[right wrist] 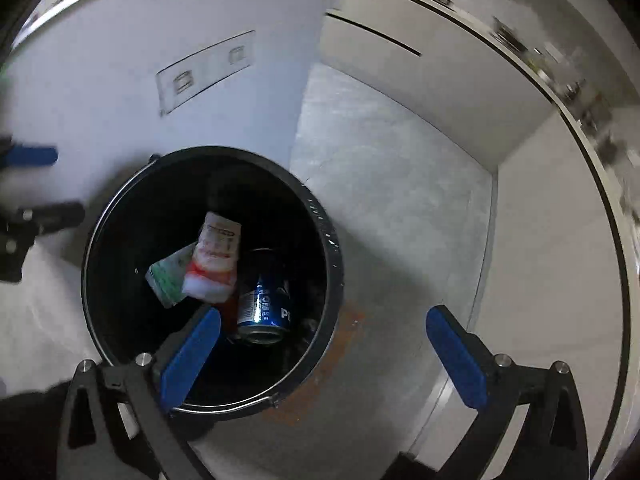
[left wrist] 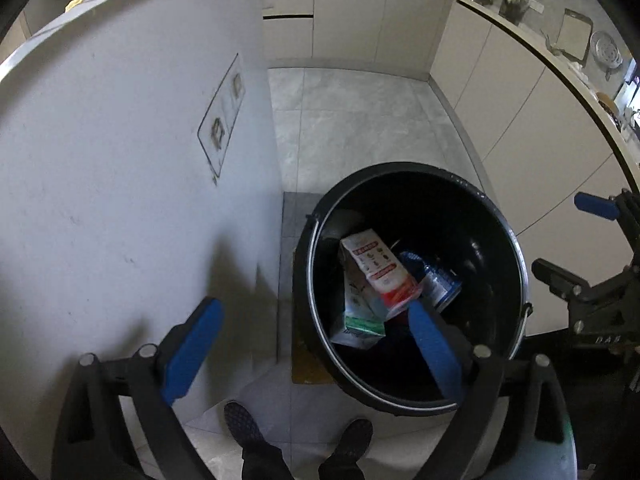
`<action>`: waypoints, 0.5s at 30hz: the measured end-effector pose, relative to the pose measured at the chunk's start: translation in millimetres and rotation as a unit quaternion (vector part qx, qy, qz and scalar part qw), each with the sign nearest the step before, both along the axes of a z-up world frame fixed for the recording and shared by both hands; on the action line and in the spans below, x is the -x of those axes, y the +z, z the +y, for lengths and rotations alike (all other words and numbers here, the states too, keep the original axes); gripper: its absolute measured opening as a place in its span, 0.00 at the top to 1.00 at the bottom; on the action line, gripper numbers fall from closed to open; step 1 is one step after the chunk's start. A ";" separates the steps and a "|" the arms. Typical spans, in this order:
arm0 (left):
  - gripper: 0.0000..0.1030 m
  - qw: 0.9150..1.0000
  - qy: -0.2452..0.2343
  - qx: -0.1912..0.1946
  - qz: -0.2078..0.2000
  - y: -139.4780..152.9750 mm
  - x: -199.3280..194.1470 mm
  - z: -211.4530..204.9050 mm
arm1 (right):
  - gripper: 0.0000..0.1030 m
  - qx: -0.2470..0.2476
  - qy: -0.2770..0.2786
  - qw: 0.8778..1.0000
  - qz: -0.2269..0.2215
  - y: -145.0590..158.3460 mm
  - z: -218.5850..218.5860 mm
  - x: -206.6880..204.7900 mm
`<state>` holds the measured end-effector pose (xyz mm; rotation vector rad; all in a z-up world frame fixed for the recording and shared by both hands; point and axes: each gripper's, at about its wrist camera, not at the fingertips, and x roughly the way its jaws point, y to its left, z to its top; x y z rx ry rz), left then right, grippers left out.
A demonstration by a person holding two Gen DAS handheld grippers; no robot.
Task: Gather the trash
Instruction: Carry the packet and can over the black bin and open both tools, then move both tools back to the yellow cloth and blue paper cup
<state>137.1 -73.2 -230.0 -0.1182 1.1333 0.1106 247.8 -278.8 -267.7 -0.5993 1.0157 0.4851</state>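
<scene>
A black bucket (left wrist: pixel 516 264) with a metal handle stands on the floor and serves as the trash bin. Inside lie a red-and-white carton (left wrist: pixel 380 276), a green-and-white carton (left wrist: pixel 360 320) and a blue can (left wrist: pixel 440 284). My left gripper (left wrist: pixel 316 320) is open and empty above the bucket's left rim. In the right wrist view the bucket (right wrist: pixel 334 256) holds the same red-and-white carton (right wrist: pixel 216 264), green carton (right wrist: pixel 168 276) and blue can (right wrist: pixel 264 304). My right gripper (right wrist: pixel 324 328) is open and empty above the bucket's right rim. It also shows in the left wrist view (left wrist: pixel 588 240).
A white island wall (left wrist: pixel 120 160) with sockets (left wrist: pixel 224 116) stands left of the bucket. White cabinets (left wrist: pixel 480 92) and a cluttered counter (left wrist: pixel 560 40) run along the back and right. The grey tile floor (left wrist: pixel 348 128) lies between. The person's feet (left wrist: pixel 240 420) are below.
</scene>
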 end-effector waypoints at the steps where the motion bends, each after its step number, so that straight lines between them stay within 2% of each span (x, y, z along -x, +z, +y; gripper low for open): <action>1: 0.07 1.000 0.000 -0.001 0.001 0.4 1.8 -3.3 | 0.00 -0.001 -0.010 1.000 0.003 0.2 -3.9 -0.1; 8: 0.04 1.000 -0.005 0.002 -0.021 21.4 -5.2 -2.1 | 0.00 -0.029 -0.068 0.997 0.001 16.1 -13.7 6.2; 15: 0.01 0.997 0.002 -0.007 -0.080 77.1 11.5 -11.0 | 0.00 -0.078 -0.126 0.989 -0.022 58.4 -27.7 22.8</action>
